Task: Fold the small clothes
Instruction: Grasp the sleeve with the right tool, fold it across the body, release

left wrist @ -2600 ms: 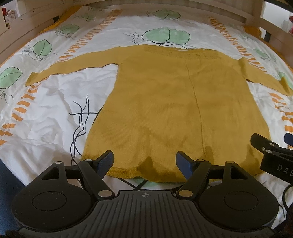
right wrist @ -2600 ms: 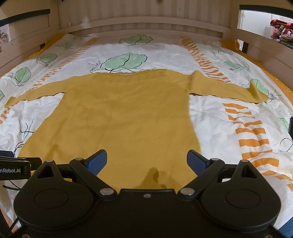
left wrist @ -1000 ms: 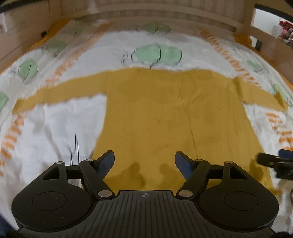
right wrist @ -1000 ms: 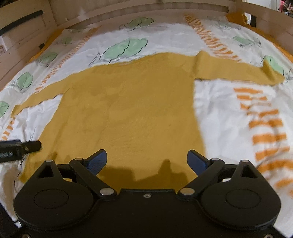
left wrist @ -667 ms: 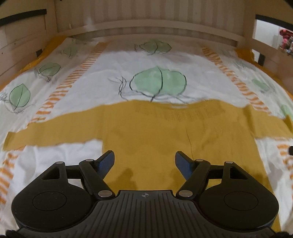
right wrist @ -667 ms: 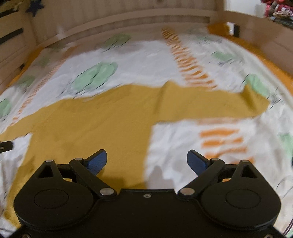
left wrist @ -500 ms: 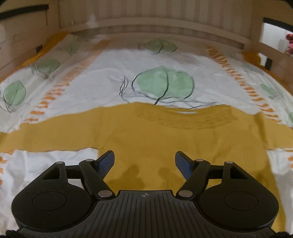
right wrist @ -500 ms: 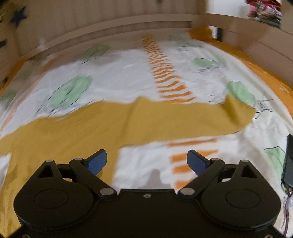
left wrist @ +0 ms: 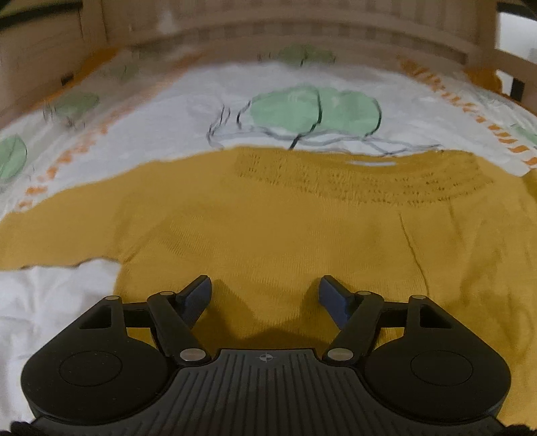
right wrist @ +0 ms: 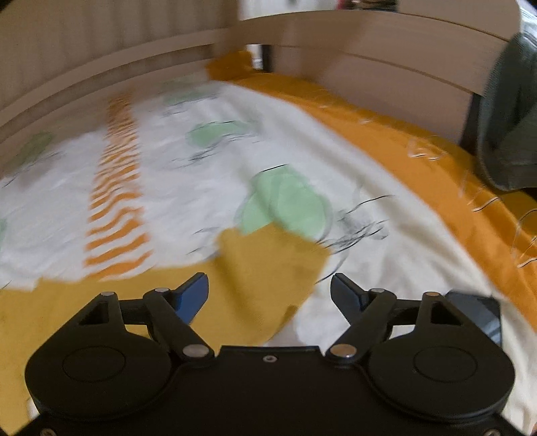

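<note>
Left gripper (left wrist: pixel 265 290): fingers (left wrist: pixel 198 295) spread wide, nothing between them, nothing gripped. Directly under and ahead of the fingers lies the mustard sweater (left wrist: pixel 285 228), flat on the bed sheet (left wrist: pixel 167 110). A long crease runs down the knit just right of the right finger. Left of the left finger, the armpit of the sweater meets bare white sheet; one sleeve (left wrist: pixel 50 234) stretches away to the left. Further ahead of the fingers, the ribbed neckline (left wrist: pixel 362 184). Beyond that, a green leaf print (left wrist: pixel 315 110) on the sheet, then the wooden bed frame (left wrist: pixel 285 30).

Right gripper (right wrist: pixel 270 290): fingers (right wrist: pixel 193 293) apart and closing, pads not pressing anything. The end of the other sleeve (right wrist: pixel 268 268) sits between and just ahead of the fingers, its cuff reaching a green leaf print (right wrist: pixel 285 201). Right of the right finger, a dark flat object (right wrist: pixel 483 315) rests on the sheet; too hidden to identify. Ahead left, orange stripes (right wrist: pixel 115 214). Far right, an orange border (right wrist: pixel 402 144) of bedding along the wooden rail (right wrist: pixel 386 63). This view is motion-blurred.
</note>
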`<state>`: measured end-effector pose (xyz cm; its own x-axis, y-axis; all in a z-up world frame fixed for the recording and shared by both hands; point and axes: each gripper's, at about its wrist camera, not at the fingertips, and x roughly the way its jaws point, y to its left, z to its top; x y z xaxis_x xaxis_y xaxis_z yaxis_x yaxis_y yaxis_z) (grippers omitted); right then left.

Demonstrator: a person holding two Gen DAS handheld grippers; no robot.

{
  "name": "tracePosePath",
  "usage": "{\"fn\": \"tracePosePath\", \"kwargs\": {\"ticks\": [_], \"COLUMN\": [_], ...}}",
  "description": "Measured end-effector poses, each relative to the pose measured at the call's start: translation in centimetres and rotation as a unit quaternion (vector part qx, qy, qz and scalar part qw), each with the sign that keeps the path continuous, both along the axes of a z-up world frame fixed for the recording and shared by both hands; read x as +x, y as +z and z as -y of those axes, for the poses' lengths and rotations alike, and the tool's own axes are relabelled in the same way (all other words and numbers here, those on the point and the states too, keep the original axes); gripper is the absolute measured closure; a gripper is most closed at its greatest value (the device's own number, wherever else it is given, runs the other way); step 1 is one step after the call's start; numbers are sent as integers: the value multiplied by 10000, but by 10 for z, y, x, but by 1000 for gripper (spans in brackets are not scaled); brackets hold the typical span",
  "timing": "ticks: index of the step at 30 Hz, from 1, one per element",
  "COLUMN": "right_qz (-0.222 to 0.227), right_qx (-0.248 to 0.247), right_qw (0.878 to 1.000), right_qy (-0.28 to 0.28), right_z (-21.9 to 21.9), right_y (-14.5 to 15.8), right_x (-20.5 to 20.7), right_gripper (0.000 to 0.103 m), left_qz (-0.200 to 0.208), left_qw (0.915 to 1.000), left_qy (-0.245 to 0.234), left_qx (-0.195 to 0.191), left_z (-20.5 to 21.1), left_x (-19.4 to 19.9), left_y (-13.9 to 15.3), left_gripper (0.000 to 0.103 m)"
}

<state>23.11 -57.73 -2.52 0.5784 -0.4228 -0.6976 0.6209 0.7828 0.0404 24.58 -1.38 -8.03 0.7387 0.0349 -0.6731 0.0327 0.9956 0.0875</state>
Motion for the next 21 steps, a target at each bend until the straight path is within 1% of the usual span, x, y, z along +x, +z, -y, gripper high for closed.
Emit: {"fn": "tracePosePath", "kwargs": {"ticks": [2, 3, 4, 8, 10, 13, 15, 16, 17, 19, 21], "right_qz": [-91, -132, -165, 7, 64, 150, 179, 155, 121, 106, 167], "right_qx": [50, 122, 232, 685, 885, 991, 986, 960, 936, 859, 707], "right_qw": [9998, 9996, 9992, 9964, 9943, 9930, 9933, 9938, 9943, 9954, 9968], "right_qy": [-159, -209, -274, -501, -589, -632, -583, -540, -502, -405, -329], "right_z": [14, 20, 27, 43, 47, 49, 48, 46, 45, 42, 34], "right_y": [-8, -13, -20, -39, -47, -54, -55, -54, -53, -46, -31], "right_x": [7, 10, 13, 19, 22, 27, 27, 28, 30, 30, 26], "right_gripper": [25, 27, 29, 29, 29, 30, 42, 62, 92, 91, 91], "left_qz": [225, 263, 259, 260, 252, 260, 246, 244, 247, 243, 243], "left_qw": [9997, 9996, 9996, 9996, 9997, 9997, 9997, 9997, 9997, 9997, 9997], "left_qy": [-23, -18, -18, 9, 18, 34, 48, 50, 51, 52, 50], "left_qx": [105, 121, 119, -68, -54, 16, 7, 4, 2, 0, 10], "left_z": [3, 2, 2, -4, -2, 2, 4, 4, 4, 3, 4], "left_x": [-7, -9, -9, -10, -10, -9, -5, -4, -5, -4, -4], "left_y": [-6, -6, -5, -6, -8, -10, -12, -12, -13, -12, -13], "left_gripper": [31, 31, 31, 30, 29, 28, 27, 26, 26, 26, 25]}}
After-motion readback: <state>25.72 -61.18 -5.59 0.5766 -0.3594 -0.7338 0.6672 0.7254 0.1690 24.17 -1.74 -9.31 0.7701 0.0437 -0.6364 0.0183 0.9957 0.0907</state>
